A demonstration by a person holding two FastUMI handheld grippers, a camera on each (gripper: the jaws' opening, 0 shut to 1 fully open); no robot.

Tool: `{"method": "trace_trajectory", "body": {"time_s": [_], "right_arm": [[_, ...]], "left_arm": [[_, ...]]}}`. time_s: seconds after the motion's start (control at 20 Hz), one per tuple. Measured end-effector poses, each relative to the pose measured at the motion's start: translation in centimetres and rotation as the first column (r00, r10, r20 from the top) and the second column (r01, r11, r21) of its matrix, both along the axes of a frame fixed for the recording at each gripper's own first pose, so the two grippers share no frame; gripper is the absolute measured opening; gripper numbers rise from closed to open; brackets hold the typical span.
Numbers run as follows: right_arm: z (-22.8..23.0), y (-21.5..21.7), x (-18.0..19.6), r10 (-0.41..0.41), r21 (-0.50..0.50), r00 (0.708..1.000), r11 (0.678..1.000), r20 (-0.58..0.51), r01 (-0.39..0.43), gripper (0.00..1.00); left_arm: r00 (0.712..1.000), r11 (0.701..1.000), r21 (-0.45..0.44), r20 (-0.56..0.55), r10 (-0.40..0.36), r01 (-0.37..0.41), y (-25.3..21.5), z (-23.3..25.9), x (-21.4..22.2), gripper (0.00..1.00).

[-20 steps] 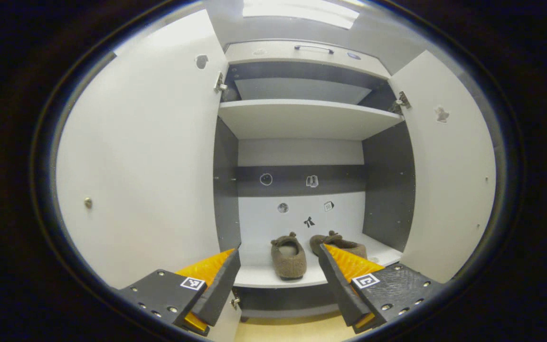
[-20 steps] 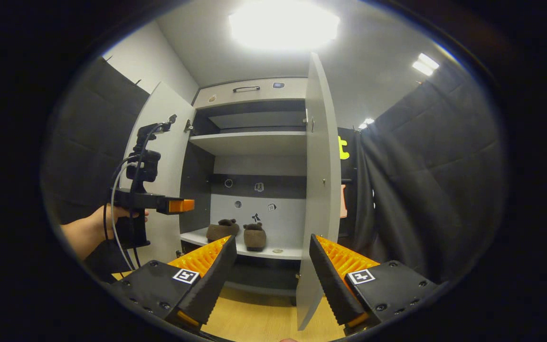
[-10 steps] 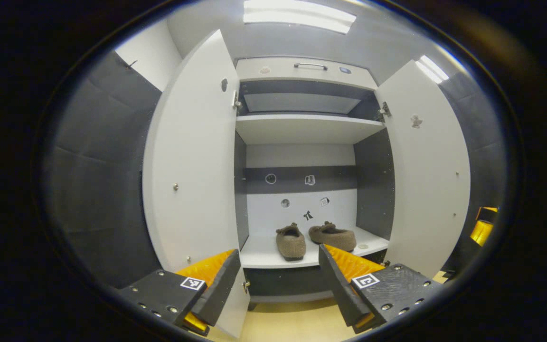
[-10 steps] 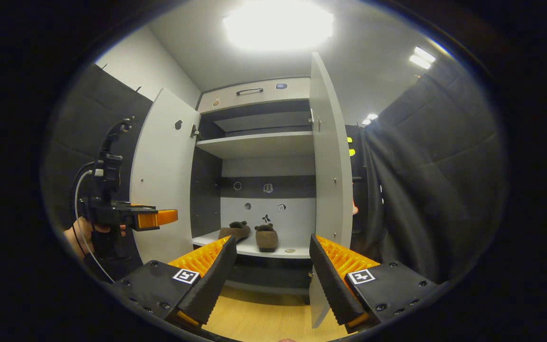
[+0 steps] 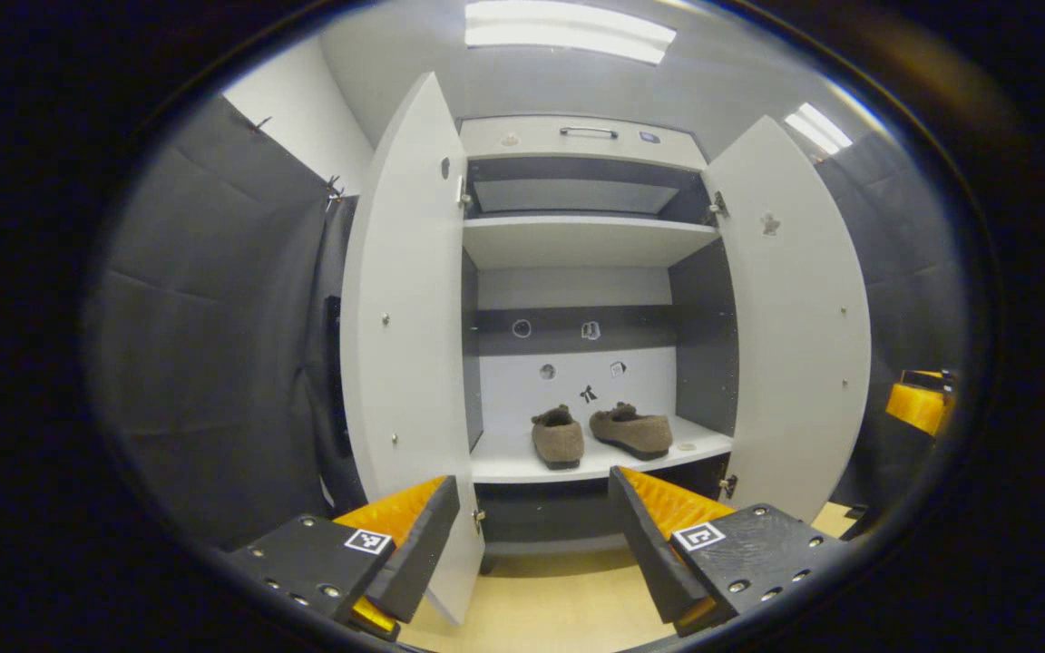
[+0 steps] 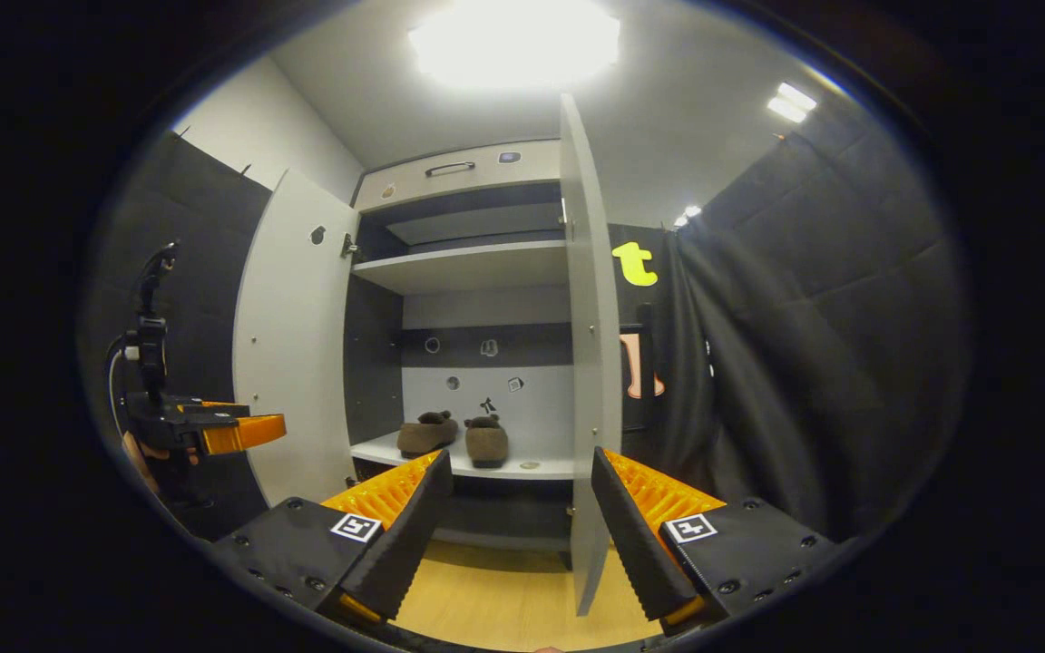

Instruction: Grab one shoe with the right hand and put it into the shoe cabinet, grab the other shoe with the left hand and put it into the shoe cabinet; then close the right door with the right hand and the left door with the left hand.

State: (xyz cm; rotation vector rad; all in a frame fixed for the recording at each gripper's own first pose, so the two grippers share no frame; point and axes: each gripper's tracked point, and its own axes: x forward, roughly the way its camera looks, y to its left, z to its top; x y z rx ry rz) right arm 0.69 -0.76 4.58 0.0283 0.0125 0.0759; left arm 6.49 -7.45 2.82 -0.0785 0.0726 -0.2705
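The shoes sit side by side on the lower shelf (image 5: 522, 467) of the shoe cabinet (image 5: 581, 136), so by my reading the first half of the task is done: both are inside, and neither gripper carries anything. In the left gripper view, the left shoe (image 5: 557, 436) stands near the middle of the shelf, a little back from its front edge, with its long axis running front to back: its heel faces the opening and its toe points at the cabinet's back wall. The right shoe (image 5: 631, 430) lies just beside it, toward the shelf's right end, turned partly sideways, its long axis slanting from back-left to front-right; I cannot tell whether the two touch.

What is left is the doors. The right door (image 5: 795, 317) and the left door (image 5: 405, 336) both stand wide open, swung well out from the cabinet front. In the right gripper view the right door (image 6: 590, 363) appears nearly edge-on, just ahead of the right gripper (image 6: 522, 535), whose fingers are spread apart and empty, not touching the door. The left gripper (image 5: 532, 544) likewise has its fingers apart with nothing between them, set back from the cabinet with the left door's lower edge close to its left finger. Seen from the right gripper view, the left gripper (image 6: 241, 433) is held out by a hand (image 6: 137, 451) beside the left door's outer face.
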Motion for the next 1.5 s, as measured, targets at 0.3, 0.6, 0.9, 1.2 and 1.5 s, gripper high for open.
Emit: {"method": "trace_trajectory", "body": {"time_s": [0.3,0.6,0.9,1.2,1.5], "right_arm": [[1.6,-8.0,0.8,-0.207,-0.048,0.978,0.977,0.017,0.207,0.98],[2.2,-13.5,3.3,-0.367,-0.02,0.93,0.93,0.012,0.367,0.97],[1.8,-15.3,7.2,-0.427,-0.01,0.904,0.904,-0.006,0.427,0.96],[-0.5,-14.2,9.6,-0.414,-0.057,0.907,0.91,-0.082,0.41,0.96],[-0.2,-12.1,9.2,-0.369,-0.078,0.927,0.928,-0.071,0.364,0.92]], "left_arm": [[1.0,1.0,-0.009,-0.014,-0.01,0.009,-0.6,-1.0,-0.9,1.0],[1.0,1.0,-0.005,-0.009,-0.007,0.007,0.4,-1.3,-1.7,1.0],[0.999,0.999,-0.007,-0.014,0.047,-0.047,3.0,-1.8,-1.4,0.96],[0.992,0.993,-0.001,-0.026,0.121,-0.121,6.6,-2.4,-0.5,0.96],[0.988,0.988,-0.013,-0.032,0.154,-0.154,8.4,-2.6,0.2,0.96]]}}
